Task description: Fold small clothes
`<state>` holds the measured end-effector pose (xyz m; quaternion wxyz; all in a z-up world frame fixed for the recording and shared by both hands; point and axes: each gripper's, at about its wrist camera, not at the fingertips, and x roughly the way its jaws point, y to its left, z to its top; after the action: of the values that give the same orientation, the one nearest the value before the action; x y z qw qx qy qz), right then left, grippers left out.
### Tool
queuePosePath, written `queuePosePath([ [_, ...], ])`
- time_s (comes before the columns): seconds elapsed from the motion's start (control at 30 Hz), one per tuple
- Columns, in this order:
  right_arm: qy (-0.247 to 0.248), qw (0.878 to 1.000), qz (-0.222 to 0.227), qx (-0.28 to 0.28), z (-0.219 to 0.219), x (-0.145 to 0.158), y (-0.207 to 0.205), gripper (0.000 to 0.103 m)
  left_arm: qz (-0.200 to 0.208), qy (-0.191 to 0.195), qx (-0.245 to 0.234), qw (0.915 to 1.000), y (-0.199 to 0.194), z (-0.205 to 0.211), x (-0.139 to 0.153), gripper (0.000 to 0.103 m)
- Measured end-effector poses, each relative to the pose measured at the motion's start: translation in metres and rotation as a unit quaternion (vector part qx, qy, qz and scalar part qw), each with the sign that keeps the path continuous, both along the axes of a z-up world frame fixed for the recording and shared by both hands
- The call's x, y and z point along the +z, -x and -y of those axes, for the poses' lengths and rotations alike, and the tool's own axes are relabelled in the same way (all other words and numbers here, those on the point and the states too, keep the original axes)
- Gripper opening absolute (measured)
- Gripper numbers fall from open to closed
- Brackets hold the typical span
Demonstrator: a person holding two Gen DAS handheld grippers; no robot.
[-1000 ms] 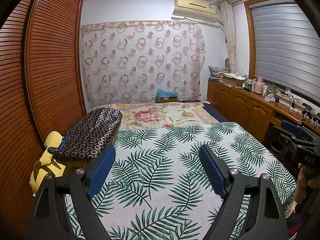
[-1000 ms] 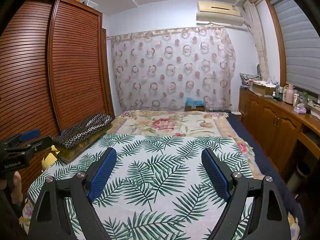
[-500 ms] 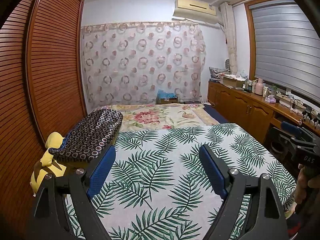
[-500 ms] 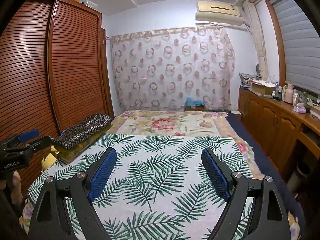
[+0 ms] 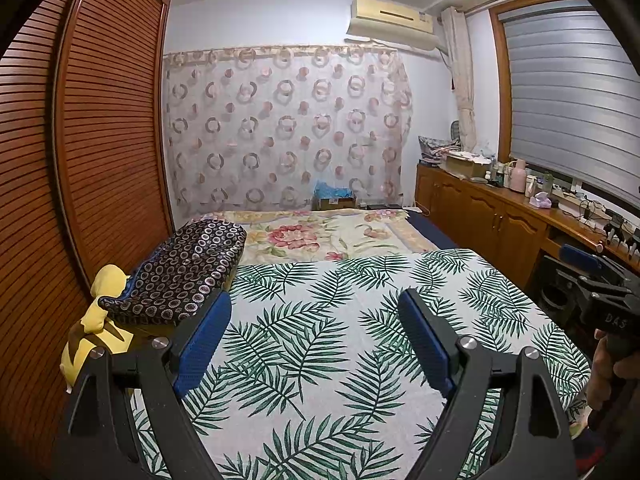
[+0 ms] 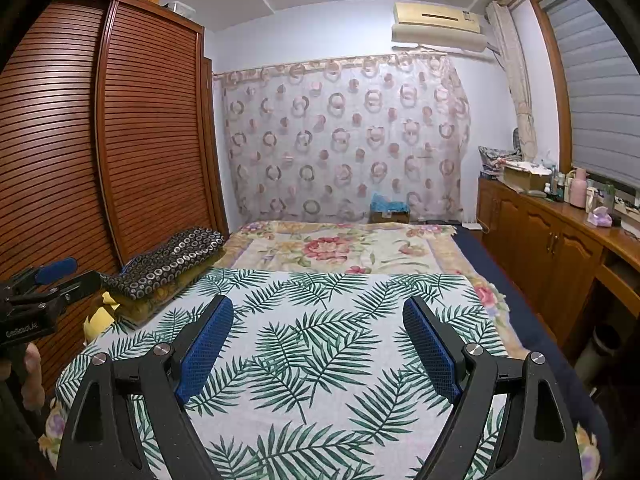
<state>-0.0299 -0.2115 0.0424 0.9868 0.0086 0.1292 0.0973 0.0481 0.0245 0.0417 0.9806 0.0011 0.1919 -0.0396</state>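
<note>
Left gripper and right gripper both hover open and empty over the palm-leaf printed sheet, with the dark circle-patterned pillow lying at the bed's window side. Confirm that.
One detail is wrong: the dark circle-patterned pillow lies at the bed's wardrobe side, beside the slatted wooden wardrobe, not the window side; the left wrist view shows it. The rest holds: the left gripper and right gripper hover open and empty over the palm-leaf printed sheet.

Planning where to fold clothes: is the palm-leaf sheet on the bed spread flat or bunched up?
Spread flat. The palm-leaf sheet lies smooth across the near half of the bed, its far edge straight against the floral blanket.
</note>
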Motion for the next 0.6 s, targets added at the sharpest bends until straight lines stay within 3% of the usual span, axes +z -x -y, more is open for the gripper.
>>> queuePosePath([
  [0.6, -0.001, 1.0, -0.001, -0.001, 0.001, -0.0004, -0.0006, 0.088, 0.0, 0.0, 0.0, 1.0, 0.0003, -0.0007, -0.0001, 0.086],
])
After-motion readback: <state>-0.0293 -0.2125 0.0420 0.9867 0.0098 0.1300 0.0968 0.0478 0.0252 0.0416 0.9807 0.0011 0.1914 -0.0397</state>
